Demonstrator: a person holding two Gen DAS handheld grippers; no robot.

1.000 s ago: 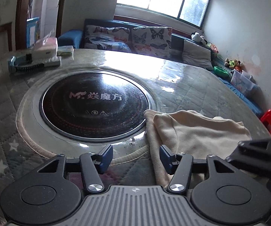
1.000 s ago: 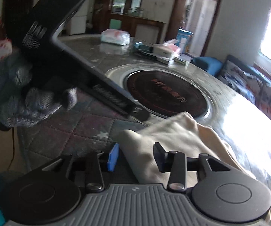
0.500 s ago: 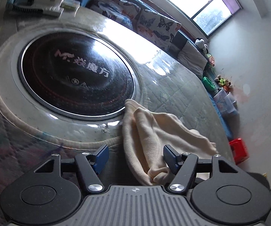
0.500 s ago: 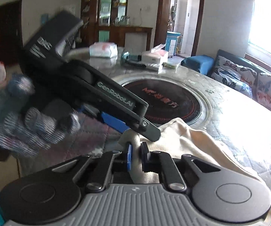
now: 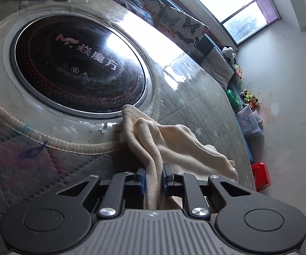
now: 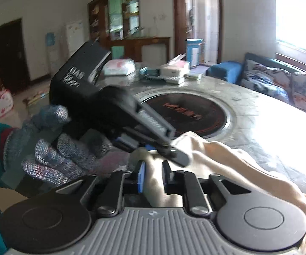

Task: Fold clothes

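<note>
Cloth [image 5: 174, 140] lies on the table [image 5: 206, 97] beside the hob [image 5: 78, 63], both grippers clamped on it: left [image 5: 154, 177] just closed, right [image 6: 153, 177] eased slightly. Only the right view shows the gloved hand [image 6: 53, 148], tilted down.

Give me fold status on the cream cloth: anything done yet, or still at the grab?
Done: both grips look made. The left gripper has just closed on a bunched edge of the cream fleece garment; the right gripper pinches another part of it, its jaws having eased slightly. In hand: the garment hangs rumpled beside the round black glass cooktop. Left: spreading it flat and every fold; no neat crease shows.
</note>
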